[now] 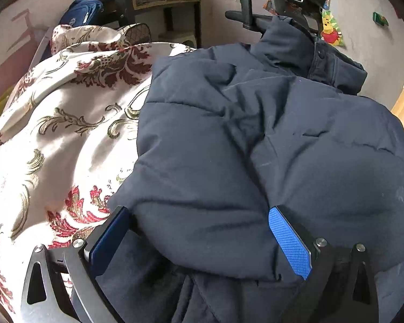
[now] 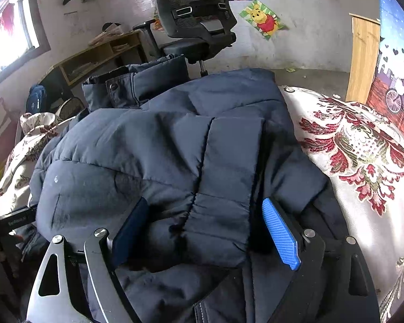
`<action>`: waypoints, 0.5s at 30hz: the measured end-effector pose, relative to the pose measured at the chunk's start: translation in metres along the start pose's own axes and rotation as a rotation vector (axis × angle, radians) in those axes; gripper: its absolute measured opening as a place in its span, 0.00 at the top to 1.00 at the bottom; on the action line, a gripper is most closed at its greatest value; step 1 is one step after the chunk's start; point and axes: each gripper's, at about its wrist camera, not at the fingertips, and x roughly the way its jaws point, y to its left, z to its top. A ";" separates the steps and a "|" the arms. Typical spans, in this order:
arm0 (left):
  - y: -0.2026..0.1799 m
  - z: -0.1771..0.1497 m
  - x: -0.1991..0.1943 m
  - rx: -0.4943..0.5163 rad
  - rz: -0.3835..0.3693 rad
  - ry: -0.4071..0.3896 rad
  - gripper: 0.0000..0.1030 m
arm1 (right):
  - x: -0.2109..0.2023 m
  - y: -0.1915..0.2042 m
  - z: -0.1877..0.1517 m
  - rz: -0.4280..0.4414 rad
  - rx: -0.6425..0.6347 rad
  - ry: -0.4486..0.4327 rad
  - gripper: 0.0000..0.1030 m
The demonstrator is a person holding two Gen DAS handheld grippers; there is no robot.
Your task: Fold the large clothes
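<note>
While the jacket [image 1: 256, 148] is lying bunched on the bed [image 1: 40, 148], its collar at 12 o'clock toward the chair [image 2: 194, 8], you are bringing both tongs in at the near hem. Your left tongs [image 1: 202, 242] are standing wide apart, straddling a puffy fold at 6 o'clock without pinching it. Your right tongs [image 2: 204, 231] are likewise spread, bracketing a sleeve [image 2: 226, 188] lying folded across the body. Judging by that, the sleeves are already in and the hem-to-collar fold is likely coming next. Padding this thick is going to spring back, so you should be pushing each lower finger under all the layers before squeezing, taking a deep bite rather than a skin of shell fabric. Be lifting both sides level and together, carrying the hem toward 12 o'clock, and pressing down afterward to flatten trapped air.
</note>
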 end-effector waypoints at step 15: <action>0.040 -0.021 -0.032 -0.023 -0.106 0.150 0.00 | -0.028 0.035 0.005 0.000 -0.070 -0.030 0.12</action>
